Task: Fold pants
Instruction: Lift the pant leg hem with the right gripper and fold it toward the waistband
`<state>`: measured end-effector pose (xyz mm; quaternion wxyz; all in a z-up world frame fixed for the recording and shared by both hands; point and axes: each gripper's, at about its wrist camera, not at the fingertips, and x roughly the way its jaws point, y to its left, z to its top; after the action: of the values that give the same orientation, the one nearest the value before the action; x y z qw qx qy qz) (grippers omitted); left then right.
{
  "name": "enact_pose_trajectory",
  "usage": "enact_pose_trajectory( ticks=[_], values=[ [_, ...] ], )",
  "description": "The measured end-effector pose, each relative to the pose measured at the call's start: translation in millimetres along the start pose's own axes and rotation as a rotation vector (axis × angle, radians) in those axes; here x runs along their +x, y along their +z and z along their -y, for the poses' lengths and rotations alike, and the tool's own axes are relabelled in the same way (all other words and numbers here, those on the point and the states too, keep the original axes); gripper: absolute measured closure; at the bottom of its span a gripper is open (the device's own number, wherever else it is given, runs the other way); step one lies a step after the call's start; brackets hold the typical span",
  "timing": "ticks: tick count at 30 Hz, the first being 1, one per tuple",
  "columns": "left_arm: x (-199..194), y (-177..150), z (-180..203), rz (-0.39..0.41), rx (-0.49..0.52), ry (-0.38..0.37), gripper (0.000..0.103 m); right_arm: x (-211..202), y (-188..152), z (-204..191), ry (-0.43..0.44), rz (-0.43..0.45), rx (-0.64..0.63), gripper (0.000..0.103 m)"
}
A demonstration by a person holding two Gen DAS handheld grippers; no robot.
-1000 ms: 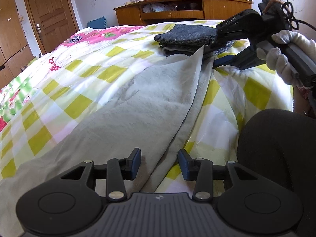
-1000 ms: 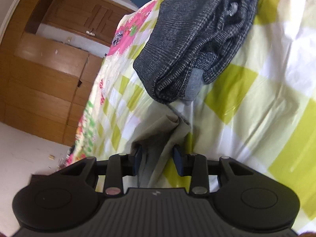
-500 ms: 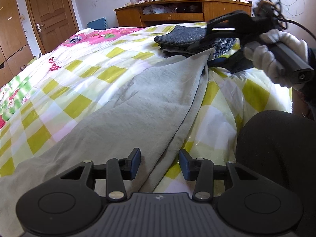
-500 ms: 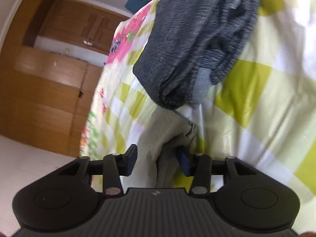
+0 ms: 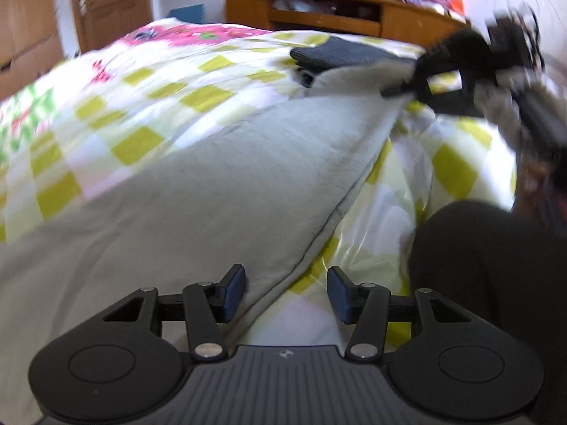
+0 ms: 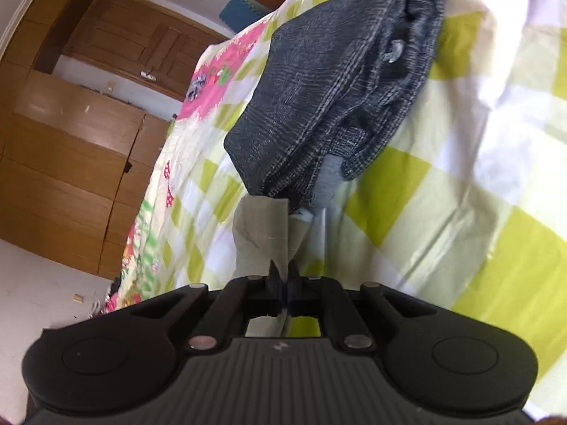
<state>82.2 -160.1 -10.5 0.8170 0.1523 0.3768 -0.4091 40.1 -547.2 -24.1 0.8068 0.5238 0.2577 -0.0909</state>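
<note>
Light grey pants (image 5: 219, 191) lie stretched along the checked bed. My left gripper (image 5: 285, 292) is open, its fingers either side of the near edge of the pants without gripping. My right gripper (image 6: 283, 278) is shut on the far end of the grey pants (image 6: 262, 233) and lifts it off the bed. In the left wrist view the right gripper (image 5: 407, 86) holds that far corner up, next to the folded dark pants.
Folded dark grey pants (image 6: 340, 88) lie on the yellow-and-white checked bedspread (image 6: 460, 184) beyond the grey ones. A wooden desk (image 5: 336, 17) stands behind the bed, wooden wardrobes (image 6: 71, 141) and a door (image 5: 110, 3) to the left. The person's dark-clad leg (image 5: 489, 283) is at right.
My right gripper has closed on the far end of the grey pants and lifted it. My left gripper stayed open at the near edge while its view shifted.
</note>
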Motion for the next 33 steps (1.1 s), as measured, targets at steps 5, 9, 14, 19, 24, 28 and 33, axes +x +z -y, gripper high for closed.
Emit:
enact_pose_trajectory(
  ticks=[5,9,14,19,24,28,33],
  values=[
    [-14.7,-10.1,-8.5,-0.002,0.006,0.045,0.039,-5.9,4.6,-18.0,0.01,0.026,-0.036,0.099],
    [-26.5,-21.2,-20.2,0.024,-0.052,0.025,0.039,-14.5,-0.9,-62.2,0.056,0.052,-0.146,0.099],
    [-55.3,-43.1,-36.6,0.123,-0.127,0.127,0.039,-9.8,-33.2,-155.8,0.145,-0.001,-0.375,0.099],
    [-90.9,-75.5,-67.8,0.187,-0.221,0.246,0.039,33.8,-116.9,-263.8,0.245,-0.153,-0.658,0.099],
    [-124.0,-112.5,-103.4,0.224,-0.335,0.416,0.039,96.8,-232.0,-332.4,0.3,-0.351,-0.86,0.099],
    [-139.5,-141.9,-122.9,0.203,-0.377,0.507,0.039,132.4,-325.9,-358.1,0.312,-0.493,-0.983,0.099],
    [-152.9,-180.4,-141.9,0.209,-0.476,0.52,0.037,139.5,-411.3,-377.0,0.33,-0.552,-1.153,0.099]
  ],
)
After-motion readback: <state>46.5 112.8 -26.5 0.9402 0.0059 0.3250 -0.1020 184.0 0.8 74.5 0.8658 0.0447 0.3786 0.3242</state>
